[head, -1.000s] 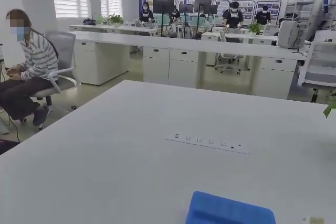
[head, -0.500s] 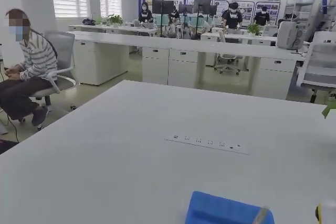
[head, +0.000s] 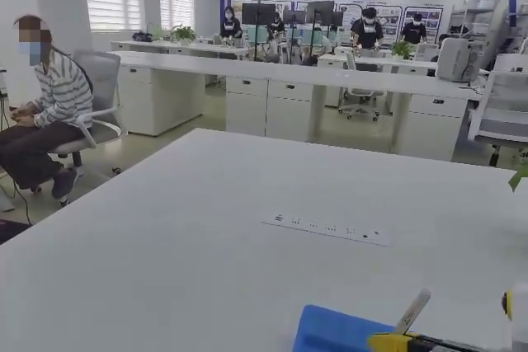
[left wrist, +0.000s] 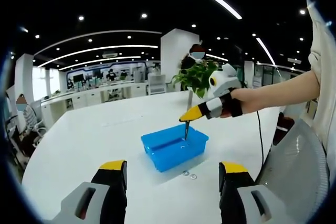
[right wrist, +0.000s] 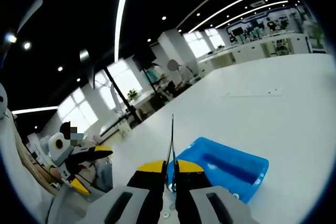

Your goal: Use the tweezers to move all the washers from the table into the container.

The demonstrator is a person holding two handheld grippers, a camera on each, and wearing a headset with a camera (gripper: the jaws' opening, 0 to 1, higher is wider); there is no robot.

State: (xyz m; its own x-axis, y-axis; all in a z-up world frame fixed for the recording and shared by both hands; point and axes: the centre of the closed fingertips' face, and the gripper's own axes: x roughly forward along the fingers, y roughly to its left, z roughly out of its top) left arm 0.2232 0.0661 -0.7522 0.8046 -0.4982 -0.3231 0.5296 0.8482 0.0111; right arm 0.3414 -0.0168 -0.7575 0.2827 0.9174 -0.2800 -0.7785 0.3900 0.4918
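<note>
Right gripper (right wrist: pixel 167 167) grips tweezers (right wrist: pixel 171 140) — over container (right wrist: pixel 231 167).

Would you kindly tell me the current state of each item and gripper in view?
Container: open-topped, on the table.
Washers: two, lying on the table outside the container.
Tweezers: gripped, tips pointing down into the container.
Left gripper: open, holding nothing.
Right gripper: shut on the tweezers.
</note>
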